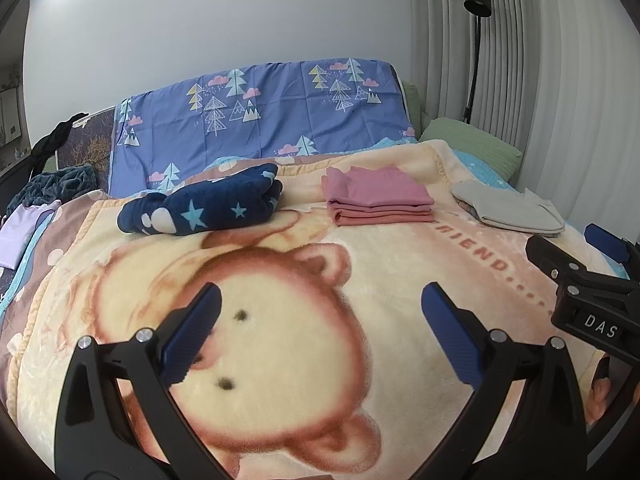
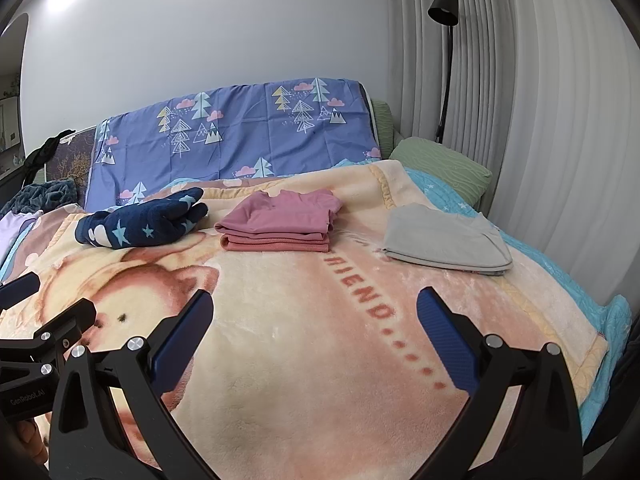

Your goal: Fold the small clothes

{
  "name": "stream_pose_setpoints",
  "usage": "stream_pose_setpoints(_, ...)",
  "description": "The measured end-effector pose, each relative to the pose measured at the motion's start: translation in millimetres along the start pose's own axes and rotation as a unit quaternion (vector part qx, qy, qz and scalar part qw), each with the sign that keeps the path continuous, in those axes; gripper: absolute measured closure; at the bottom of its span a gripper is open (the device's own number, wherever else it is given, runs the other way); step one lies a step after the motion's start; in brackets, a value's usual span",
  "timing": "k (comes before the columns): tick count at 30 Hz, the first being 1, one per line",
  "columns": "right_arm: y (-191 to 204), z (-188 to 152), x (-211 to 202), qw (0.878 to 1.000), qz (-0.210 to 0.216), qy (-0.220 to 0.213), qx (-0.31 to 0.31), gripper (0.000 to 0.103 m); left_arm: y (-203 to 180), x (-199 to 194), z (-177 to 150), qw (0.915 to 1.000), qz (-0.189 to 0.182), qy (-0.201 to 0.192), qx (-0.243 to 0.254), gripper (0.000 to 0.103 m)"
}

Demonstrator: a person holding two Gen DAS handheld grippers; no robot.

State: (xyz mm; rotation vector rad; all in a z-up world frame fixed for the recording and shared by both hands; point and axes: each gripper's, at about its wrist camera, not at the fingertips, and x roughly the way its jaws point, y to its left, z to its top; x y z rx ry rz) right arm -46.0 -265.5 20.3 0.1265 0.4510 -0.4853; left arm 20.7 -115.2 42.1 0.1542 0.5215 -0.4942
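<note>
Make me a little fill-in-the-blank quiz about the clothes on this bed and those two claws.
1. Between the navy star garment and the grey garment lies a folded ____ pile.
2. Both the left claw and the right claw are ____.
3. The bear blanket reads "____".
4. The black lamp stands before the ____.

Missing: pink; open; FRIEND; curtain

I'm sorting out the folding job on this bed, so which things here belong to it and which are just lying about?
Part of the job:
- navy star garment
- pink folded stack
- grey folded piece
- left gripper, right gripper, both open and empty

Just lying about:
- bear blanket
- green pillow
- black lamp
- lilac cloth, possibly unfolded laundry
</note>
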Motion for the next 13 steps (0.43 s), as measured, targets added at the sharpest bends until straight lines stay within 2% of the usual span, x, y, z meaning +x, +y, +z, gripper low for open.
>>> stream_pose_setpoints(13, 0.7, 0.9, 1.4, 1.000, -0.001, 0.001, -0.001, 0.001, 1.3, -0.3, -3.5, 1.0000, -0.001, 0.002, 0.001, 0.002)
